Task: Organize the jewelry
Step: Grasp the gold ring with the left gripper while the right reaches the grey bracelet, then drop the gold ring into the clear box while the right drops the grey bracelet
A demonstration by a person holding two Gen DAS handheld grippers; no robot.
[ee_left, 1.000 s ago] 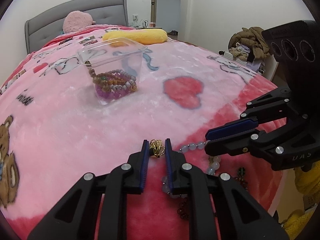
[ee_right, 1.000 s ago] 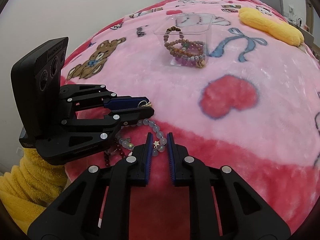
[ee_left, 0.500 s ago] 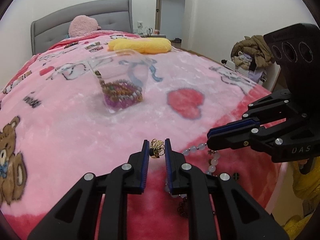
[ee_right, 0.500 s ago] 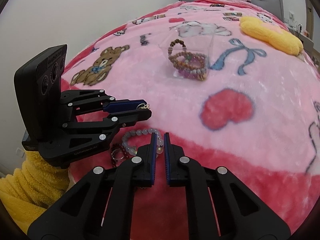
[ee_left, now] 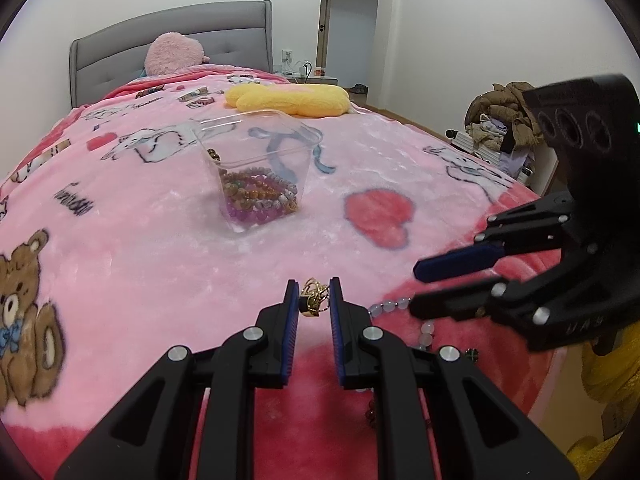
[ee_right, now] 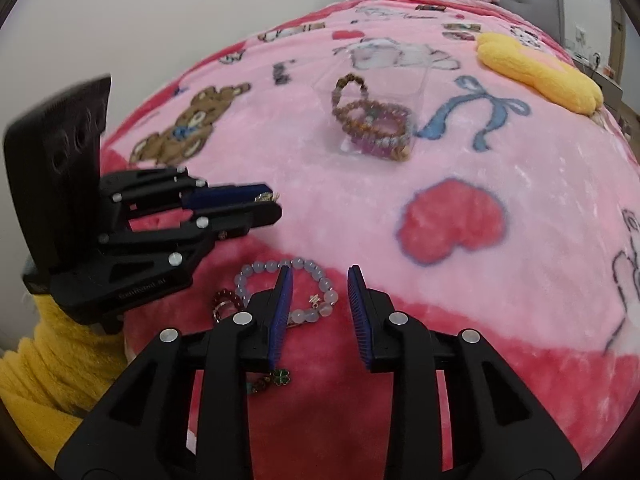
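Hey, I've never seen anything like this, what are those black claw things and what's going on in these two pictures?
Those are two hand-held grasping tools, each with a camera looking along its fingers, so each picture is one tool's own view. The left tool pinches a small gold trinket. The right tool is open above a pale bead bracelet on the pink blanket. Farther back, a clear plastic container already holds several bracelets. A dark red bracelet and a green clover charm lie nearby.
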